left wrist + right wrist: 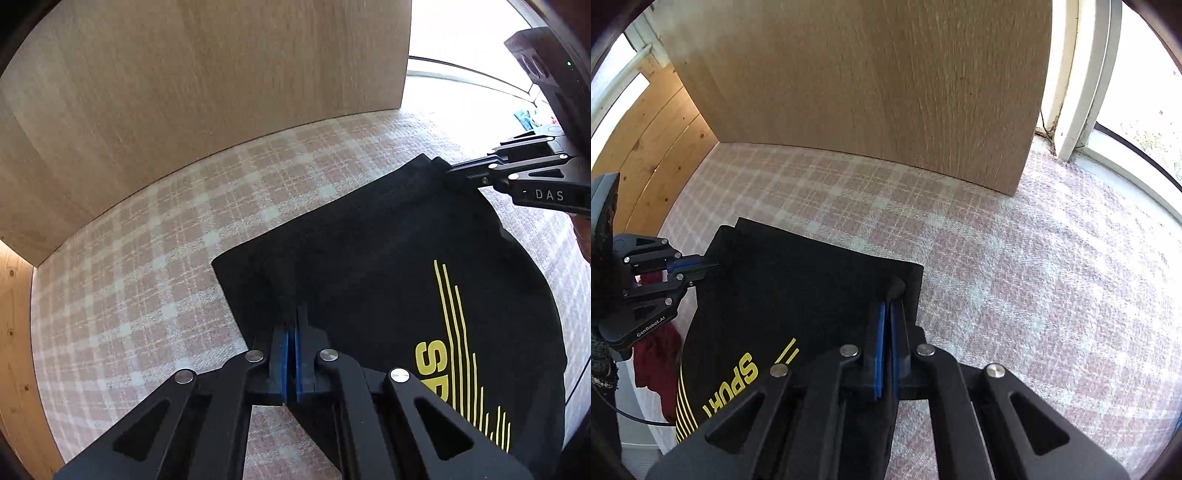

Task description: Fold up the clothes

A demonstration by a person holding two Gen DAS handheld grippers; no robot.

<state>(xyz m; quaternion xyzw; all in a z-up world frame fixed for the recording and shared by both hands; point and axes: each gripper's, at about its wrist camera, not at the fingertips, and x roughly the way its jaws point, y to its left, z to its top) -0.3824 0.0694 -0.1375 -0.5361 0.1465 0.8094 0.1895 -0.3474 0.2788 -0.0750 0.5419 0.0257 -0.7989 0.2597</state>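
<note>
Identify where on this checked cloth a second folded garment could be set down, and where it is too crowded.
Free: the checked cloth right of the black garment, toward the window frame, and the strip before the wooden panel. Crowded: the garment's far edge, pinched by the left gripper and right gripper.

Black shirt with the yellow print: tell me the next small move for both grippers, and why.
Probably lift both corners together and carry them toward the printed end. The left gripper and the right gripper are each shut on a far corner of the black shirt, whose edge stretches between them over the checked blanket, ready for a fold.
</note>
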